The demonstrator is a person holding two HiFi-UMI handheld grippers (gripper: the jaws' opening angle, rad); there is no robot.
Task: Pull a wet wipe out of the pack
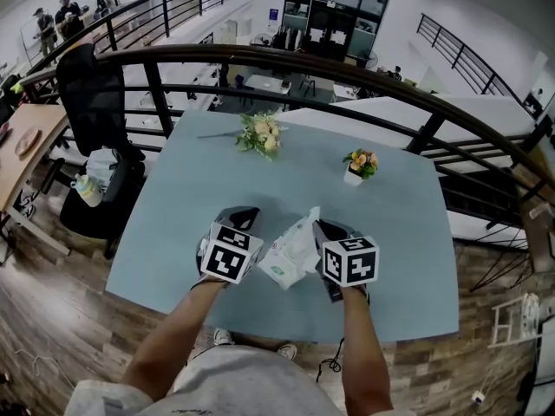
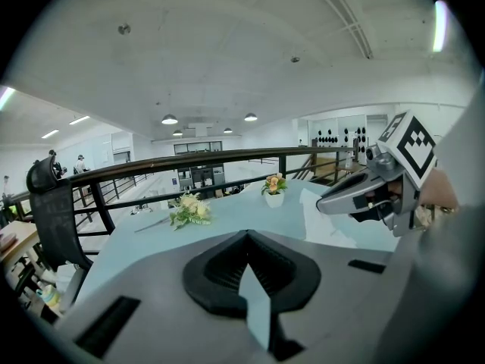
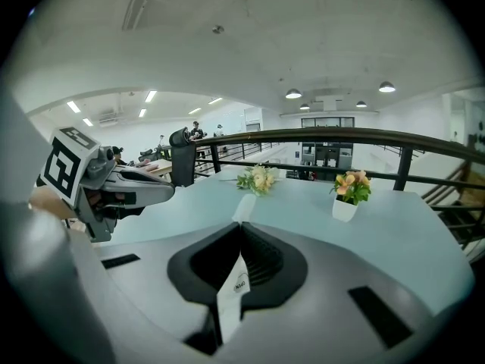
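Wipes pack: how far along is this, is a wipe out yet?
Done: the right gripper has its fingers shut on the flap marked OPEN. In hand: that flap is raised off the pack, so peeling has begun. To do: no wipe shows yet, so one has to be pulled out. The left gripper sits beside the pack, not holding it.

One word readable: "OPEN", black on the white tab (image 3: 238,283) pinched in my right claw (image 3: 242,233). Green oval mark on the wipe pack (image 1: 289,251): too small to read. On the marker cubes (image 1: 350,261): black-and-white square codes, no letters.
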